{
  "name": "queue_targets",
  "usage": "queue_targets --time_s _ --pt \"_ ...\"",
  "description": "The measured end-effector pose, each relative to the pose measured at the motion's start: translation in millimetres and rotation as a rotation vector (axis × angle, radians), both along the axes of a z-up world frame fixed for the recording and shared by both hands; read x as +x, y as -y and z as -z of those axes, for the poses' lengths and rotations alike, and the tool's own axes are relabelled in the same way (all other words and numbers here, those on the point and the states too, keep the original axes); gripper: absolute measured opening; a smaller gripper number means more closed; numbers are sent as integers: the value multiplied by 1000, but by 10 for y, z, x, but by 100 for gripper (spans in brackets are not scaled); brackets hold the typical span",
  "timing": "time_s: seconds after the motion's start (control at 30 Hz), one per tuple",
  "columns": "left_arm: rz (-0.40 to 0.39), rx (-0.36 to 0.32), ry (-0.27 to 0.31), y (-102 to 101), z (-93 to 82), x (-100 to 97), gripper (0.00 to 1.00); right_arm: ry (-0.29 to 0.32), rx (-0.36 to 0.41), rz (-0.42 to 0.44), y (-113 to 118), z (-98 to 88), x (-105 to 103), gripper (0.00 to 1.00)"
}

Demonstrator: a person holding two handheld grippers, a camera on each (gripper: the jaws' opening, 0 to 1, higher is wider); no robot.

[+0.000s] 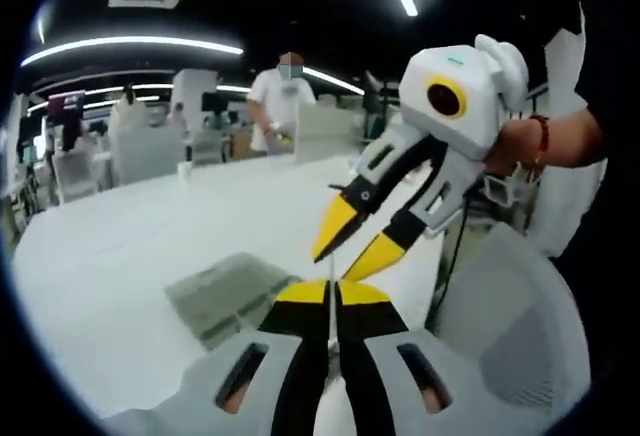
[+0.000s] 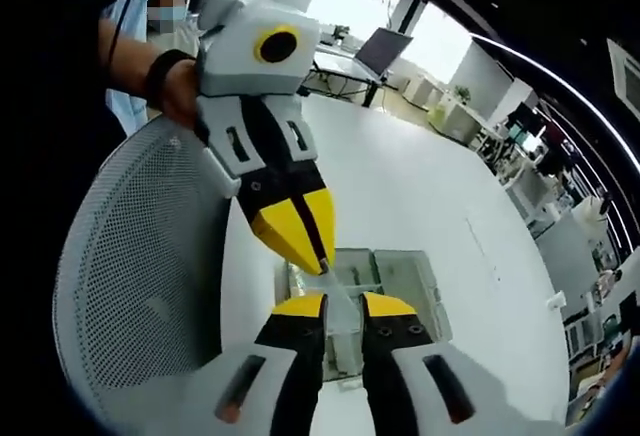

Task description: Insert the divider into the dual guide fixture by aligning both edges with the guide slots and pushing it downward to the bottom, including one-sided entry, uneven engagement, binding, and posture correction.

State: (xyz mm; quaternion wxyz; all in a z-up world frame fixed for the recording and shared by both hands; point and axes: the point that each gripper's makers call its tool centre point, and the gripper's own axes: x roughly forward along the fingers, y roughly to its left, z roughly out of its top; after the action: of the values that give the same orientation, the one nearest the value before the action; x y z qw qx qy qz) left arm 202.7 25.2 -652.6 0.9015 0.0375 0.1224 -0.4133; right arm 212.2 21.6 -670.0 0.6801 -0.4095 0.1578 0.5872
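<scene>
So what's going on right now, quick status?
Both grippers shut on the divider: left gripper, right gripper. Held above the fixture, not yet in the slots. Nothing in the way.

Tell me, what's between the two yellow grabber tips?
A thin clear divider. In the right gripper view it runs from the left gripper to the right gripper, both pinching it above the guide fixture on the white table.
</scene>
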Motion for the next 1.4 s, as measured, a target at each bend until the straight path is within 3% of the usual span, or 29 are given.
queue_targets --time_s 0.33,0.63,0.7,1.0,1.4 --pt "7 13 21 -15 -11 5 0 -30 -35 -45 32 17 -56 0" --pt "-11 -7 -8 -38 12 15 2 -56 -81 -91 15 30 -102 0" --pt "-22 -16 -16 -60 15 30 2 -84 -81 -72 0 33 -101 0" --pt "-68 -18 -50 -164 68 84 10 -98 -88 -71 -49 -7 -62 0" --pt "-99 -33 -76 -282 104 74 18 -162 -103 -26 -40 42 77 0"
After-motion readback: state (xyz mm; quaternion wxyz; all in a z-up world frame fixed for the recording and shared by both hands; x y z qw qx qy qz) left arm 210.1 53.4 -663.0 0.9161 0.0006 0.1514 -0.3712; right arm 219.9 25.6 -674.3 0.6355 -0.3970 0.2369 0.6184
